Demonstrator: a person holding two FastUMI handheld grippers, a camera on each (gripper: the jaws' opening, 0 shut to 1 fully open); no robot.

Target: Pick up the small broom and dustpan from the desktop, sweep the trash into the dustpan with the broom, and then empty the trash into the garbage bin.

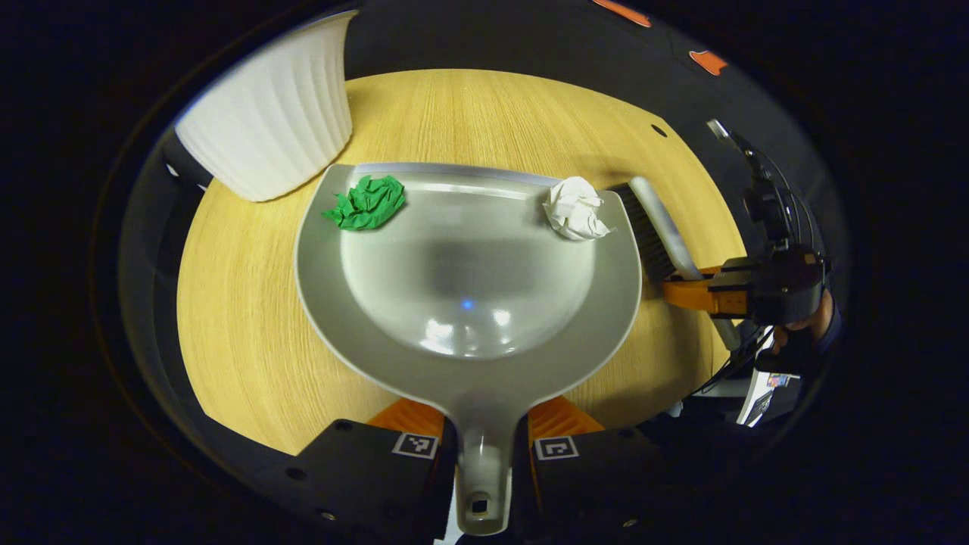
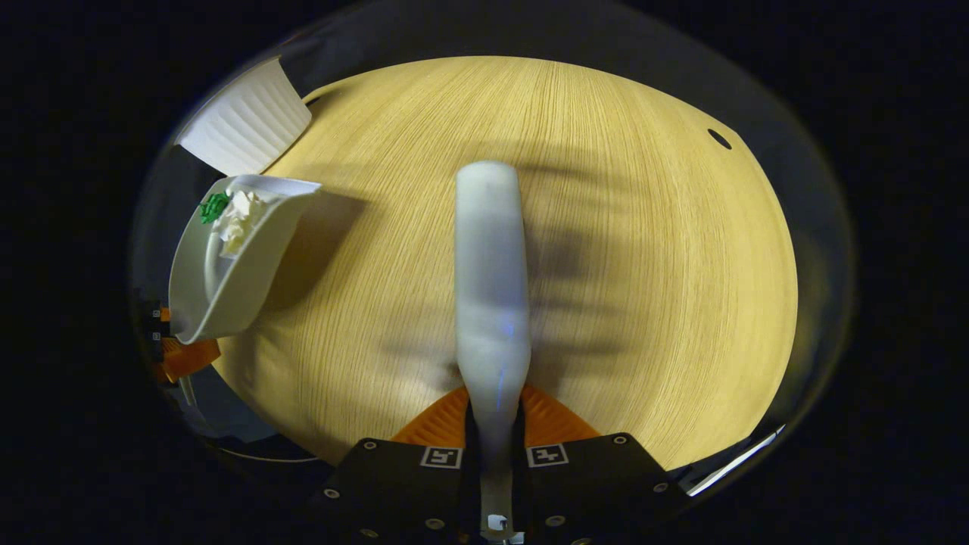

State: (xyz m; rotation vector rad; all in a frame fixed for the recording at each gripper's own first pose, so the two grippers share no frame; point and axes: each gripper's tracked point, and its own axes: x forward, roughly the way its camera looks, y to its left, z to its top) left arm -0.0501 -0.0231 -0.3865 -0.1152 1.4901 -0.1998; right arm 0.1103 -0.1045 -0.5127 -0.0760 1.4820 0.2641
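At the upper left of the left gripper view stands the white ribbed bin (image 1: 269, 121), just beside the far lip of the grey dustpan (image 1: 469, 303). A green paper wad (image 1: 369, 202) sits at the pan's far left and a white paper wad (image 1: 575, 208) at its far right, both near the lip. The left gripper (image 1: 484, 446), at the bottom centre, pinches the pan's handle between both fingers.

Emptying looks like the step in hand. Since both wads lie close to the open edge, the pan should be kept level, or tipped slightly back, until its lip is over the bin, and only then tilted forward.

At the right of that view the broom (image 1: 657, 227) is held beside the pan. In the right gripper view the right gripper (image 2: 496, 446) clamps the broom's handle at the bottom centre, and the broom should keep apart from the pan's path.

The wooden desktop (image 2: 643, 265) is smooth, with a small dark hole at the upper right; dark cloth lies beyond its edge.
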